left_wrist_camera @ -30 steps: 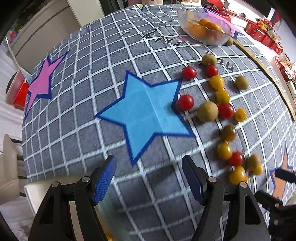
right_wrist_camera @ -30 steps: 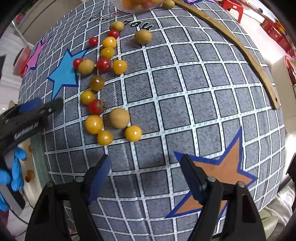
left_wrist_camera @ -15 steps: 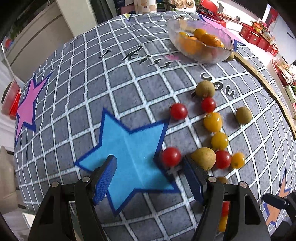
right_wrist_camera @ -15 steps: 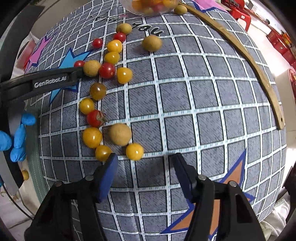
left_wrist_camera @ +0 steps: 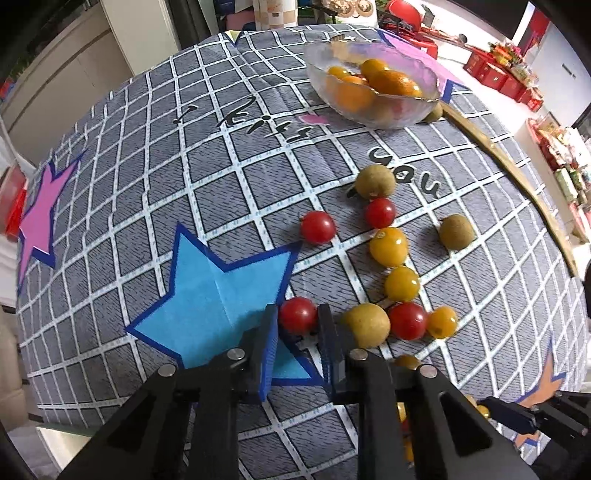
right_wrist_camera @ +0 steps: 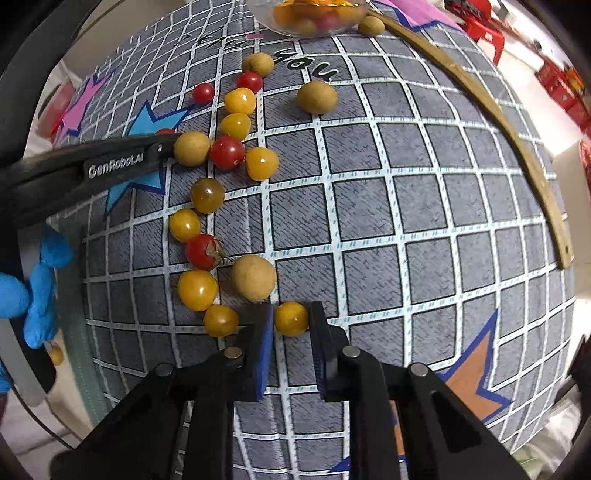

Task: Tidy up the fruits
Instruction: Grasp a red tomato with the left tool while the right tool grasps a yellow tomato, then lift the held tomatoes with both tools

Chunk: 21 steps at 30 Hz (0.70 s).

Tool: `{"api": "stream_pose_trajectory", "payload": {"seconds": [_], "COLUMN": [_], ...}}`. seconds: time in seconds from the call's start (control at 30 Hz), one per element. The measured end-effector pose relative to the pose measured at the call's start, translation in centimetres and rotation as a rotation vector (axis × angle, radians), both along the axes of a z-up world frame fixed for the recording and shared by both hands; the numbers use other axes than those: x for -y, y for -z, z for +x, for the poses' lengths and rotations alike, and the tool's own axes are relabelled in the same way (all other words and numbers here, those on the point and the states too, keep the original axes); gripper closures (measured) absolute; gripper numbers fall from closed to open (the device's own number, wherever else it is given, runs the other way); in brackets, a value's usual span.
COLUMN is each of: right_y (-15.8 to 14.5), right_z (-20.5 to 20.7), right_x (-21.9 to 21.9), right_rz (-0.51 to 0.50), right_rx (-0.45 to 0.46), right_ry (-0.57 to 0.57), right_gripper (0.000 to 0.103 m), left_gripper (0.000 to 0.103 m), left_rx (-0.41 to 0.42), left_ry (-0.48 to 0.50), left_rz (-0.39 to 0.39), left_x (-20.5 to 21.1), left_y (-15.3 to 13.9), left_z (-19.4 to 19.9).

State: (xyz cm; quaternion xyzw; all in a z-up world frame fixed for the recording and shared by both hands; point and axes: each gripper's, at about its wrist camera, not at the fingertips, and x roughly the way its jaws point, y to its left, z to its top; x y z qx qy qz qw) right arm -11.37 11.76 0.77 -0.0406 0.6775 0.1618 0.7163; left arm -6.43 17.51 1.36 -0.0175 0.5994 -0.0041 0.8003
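Red and yellow cherry tomatoes and brown longans lie scattered on a grey checked tablecloth [left_wrist_camera: 155, 184]. My left gripper [left_wrist_camera: 297, 318] is shut on a red cherry tomato [left_wrist_camera: 297, 316] at the tip of the blue star [left_wrist_camera: 221, 302]; the tomato sits on the cloth. My right gripper [right_wrist_camera: 291, 319] is shut on a yellow cherry tomato [right_wrist_camera: 291, 318] on the cloth, next to a longan [right_wrist_camera: 253, 277]. A glass bowl [left_wrist_camera: 373, 85] with fruit stands at the far side and also shows in the right wrist view [right_wrist_camera: 306, 16].
A curved wooden stick [right_wrist_camera: 509, 125] lies along the right edge of the table. A longan [left_wrist_camera: 366, 325] and a red tomato [left_wrist_camera: 407, 320] touch just right of my left gripper. My left gripper's arm [right_wrist_camera: 85, 170] shows in the right wrist view, held by a blue-gloved hand [right_wrist_camera: 37, 288].
Both grippers moved forward and down to the cloth and closed, the left around the red tomato by the blue star, the right around the nearest yellow tomato.
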Motion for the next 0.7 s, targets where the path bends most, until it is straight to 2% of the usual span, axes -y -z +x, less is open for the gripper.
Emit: {"api": "stream_pose_trajectory", "payload": {"seconds": [0.23,0.4,0.47,0.7], "right_y": [-0.8,-1.2,-1.2,-1.3], "right_z": [0.2,0.2,-0.1,-1.2], "right_x": [0.5,1.0,1.3,1.9], "right_rz": [0.1,0.124,0.126,0.103], "right_rx": [-0.021,-0.021,-0.022,-0.027], "right_ry": [0.064,0.078,0.081,0.095], "right_gripper": [0.082,0.082,0.082,0.082], "left_gripper": [0.08,0.08,0.08,0.08], "left_rx": [0.03,0.048,0.047,0.025], "left_ry": [-0.027,-0.044,-0.044,-0.031], "left_rz": [-0.036,-0.038,-0.038,-0.006], "left_x": [-1.2,-1.7,-3.0,-3.3], "left_y": [-2.0,-3.7,-3.6,-2.5], "left_z": [-1.9,-4.2,-4.7,-5.2]}}
